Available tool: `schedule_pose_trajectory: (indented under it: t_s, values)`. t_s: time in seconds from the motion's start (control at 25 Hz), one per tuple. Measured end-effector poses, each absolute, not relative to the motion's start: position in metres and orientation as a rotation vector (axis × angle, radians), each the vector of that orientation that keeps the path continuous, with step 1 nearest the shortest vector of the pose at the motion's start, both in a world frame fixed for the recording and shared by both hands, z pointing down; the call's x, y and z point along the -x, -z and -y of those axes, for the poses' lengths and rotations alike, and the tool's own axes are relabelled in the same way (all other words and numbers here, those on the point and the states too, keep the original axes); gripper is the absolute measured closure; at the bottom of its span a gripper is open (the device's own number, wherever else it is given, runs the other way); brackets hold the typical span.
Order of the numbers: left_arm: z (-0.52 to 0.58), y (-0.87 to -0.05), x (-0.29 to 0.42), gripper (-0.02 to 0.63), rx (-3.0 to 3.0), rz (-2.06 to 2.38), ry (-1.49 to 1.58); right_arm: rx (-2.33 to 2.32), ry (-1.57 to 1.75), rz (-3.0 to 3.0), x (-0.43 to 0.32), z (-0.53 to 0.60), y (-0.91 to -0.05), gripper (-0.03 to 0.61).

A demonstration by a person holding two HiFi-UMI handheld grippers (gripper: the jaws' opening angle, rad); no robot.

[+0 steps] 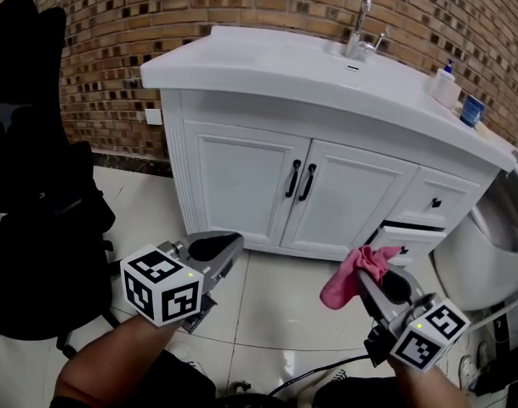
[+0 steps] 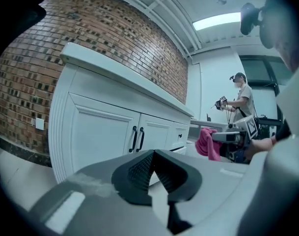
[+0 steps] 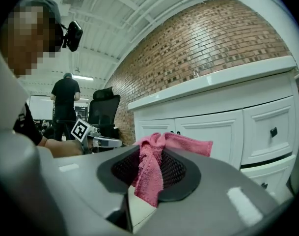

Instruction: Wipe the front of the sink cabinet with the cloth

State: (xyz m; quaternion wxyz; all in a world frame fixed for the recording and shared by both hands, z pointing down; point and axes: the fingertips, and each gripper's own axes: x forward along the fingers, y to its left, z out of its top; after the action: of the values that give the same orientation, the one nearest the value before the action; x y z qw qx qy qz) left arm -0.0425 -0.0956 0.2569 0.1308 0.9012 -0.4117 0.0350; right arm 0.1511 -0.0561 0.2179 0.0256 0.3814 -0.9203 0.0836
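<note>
Cloth (image 1: 354, 272) is in hand but not yet on the work: the pink rag is pinched between the jaws of the right gripper (image 1: 373, 283), at about 4 o'clock in the head view. Its loose end flops up and to the left, clear of the sink cabinet (image 1: 241, 185). The right gripper view shows the same thing up close. The jaws are closed down on a bunched fold of the rag, with one flap spilling out toward 1 o'clock and another hanging down in front.

The left gripper (image 1: 216, 246) sits at about 7 o'clock. Its jaws are brought together tip to tip with nothing between them, and it points toward the cabinet's left door.

The cabinet stands at 12 o'clock from both grippers, white, with two doors meeting at a pair of black handles (image 1: 299, 180) and drawers stacked on its right side. The lower drawer (image 1: 412, 238) looks slightly ajar. A black office chair (image 1: 37, 194) stands at 9 o'clock.

Judging by the gap between rag and panels, the pickup is done and the wiping itself has not begun. What remains is bringing the cloth against the doors and drawer fronts and working across them.
</note>
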Motion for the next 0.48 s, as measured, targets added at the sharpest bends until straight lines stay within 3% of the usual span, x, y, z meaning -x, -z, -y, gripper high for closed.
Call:
schedule_pose_trajectory:
  t_s: [0.48]
  values:
    - [0.051, -0.256, 0.040, 0.607, -2.644, 1.218, -0.172, -1.150, -0.336, 2.769, -0.161, 0.034, -0.263, 0.479]
